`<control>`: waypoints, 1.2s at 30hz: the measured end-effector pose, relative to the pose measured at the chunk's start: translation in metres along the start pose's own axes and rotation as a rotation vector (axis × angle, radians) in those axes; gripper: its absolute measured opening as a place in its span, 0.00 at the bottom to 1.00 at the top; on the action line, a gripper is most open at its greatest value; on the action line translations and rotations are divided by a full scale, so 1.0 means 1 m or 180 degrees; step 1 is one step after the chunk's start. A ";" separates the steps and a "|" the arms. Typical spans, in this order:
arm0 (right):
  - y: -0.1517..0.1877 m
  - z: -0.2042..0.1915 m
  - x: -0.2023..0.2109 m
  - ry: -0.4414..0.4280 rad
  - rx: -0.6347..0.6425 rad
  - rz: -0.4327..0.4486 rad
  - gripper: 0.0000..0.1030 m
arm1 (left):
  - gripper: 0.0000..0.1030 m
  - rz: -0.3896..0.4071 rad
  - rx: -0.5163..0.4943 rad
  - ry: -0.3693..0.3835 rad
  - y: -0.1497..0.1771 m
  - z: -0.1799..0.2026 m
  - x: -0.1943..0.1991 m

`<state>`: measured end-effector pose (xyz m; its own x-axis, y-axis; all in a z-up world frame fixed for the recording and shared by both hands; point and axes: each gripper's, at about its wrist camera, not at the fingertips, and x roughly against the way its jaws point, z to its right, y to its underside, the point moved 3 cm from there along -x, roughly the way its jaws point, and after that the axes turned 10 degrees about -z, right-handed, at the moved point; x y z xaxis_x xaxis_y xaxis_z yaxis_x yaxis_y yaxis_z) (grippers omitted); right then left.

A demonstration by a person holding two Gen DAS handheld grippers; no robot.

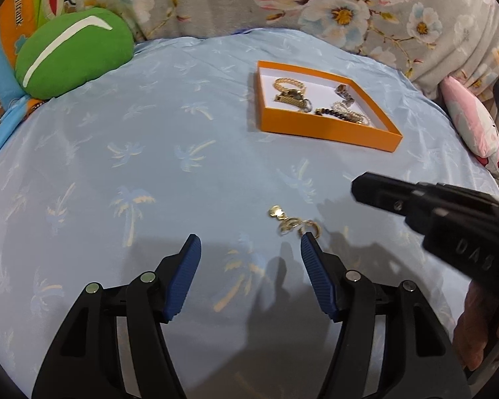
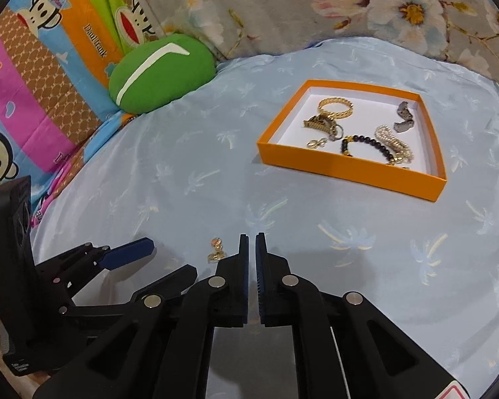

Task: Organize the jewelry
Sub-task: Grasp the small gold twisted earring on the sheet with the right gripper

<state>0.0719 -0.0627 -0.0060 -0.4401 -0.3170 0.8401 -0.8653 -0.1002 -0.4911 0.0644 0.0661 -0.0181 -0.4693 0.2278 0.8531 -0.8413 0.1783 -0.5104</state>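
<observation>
Blue palm-print sheet (image 1: 183, 126) under gold earrings (image 1: 291, 221), orange box (image 1: 329, 129) beyond.

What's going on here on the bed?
A person is sorting jewelry into an orange box using two handheld grippers. Bracelets and other pieces already lie in the box. One gold piece is on the blue sheet. The left gripper is open beside it; the right gripper is shut and empty.

Both grippers are black plastic with ridged blue pads (image 1: 189, 276) and shiny round silver screws (image 2: 290, 279).
</observation>
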 end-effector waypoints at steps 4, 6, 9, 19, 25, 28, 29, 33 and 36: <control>-0.004 -0.017 -0.022 -0.0019 0.0169 -0.0145 0.06 | 0.58 -0.0016 0.0118 -0.0118 0.004 -0.019 0.003; -0.004 -0.025 -0.029 -0.0009 0.0237 -0.0192 0.11 | 0.59 -0.0021 0.0179 -0.0163 0.007 -0.030 0.005; -0.003 -0.033 -0.038 0.0072 0.0298 -0.0214 0.21 | 0.58 -0.0026 0.0246 -0.0195 0.009 -0.041 0.006; -0.001 -0.034 -0.047 0.0246 0.0331 -0.0248 0.13 | 0.58 -0.0003 0.0269 -0.0157 0.010 -0.045 0.007; -0.004 -0.033 -0.041 0.0214 0.0285 -0.0163 0.08 | 0.59 -0.0016 0.0267 -0.0146 0.010 -0.044 0.006; -0.007 -0.028 -0.027 0.0168 0.0222 -0.0051 0.00 | 0.58 -0.0026 0.0256 -0.0135 0.009 -0.042 0.006; -0.009 -0.024 -0.021 0.0170 0.0196 -0.0009 0.00 | 0.58 -0.0025 0.0249 -0.0125 0.009 -0.041 0.006; -0.011 -0.010 -0.004 0.0177 0.0081 0.0100 0.00 | 0.59 -0.0019 0.0211 -0.0100 0.008 -0.034 0.005; -0.010 -0.005 -0.006 0.0099 0.0064 0.0036 0.01 | 0.59 -0.0023 0.0207 -0.0088 0.007 -0.031 0.004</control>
<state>0.0817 -0.0552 -0.0051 -0.4572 -0.2888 0.8412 -0.8554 -0.1160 -0.5048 0.0648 0.0978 -0.0215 -0.4697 0.2001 0.8599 -0.8599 0.1169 -0.4969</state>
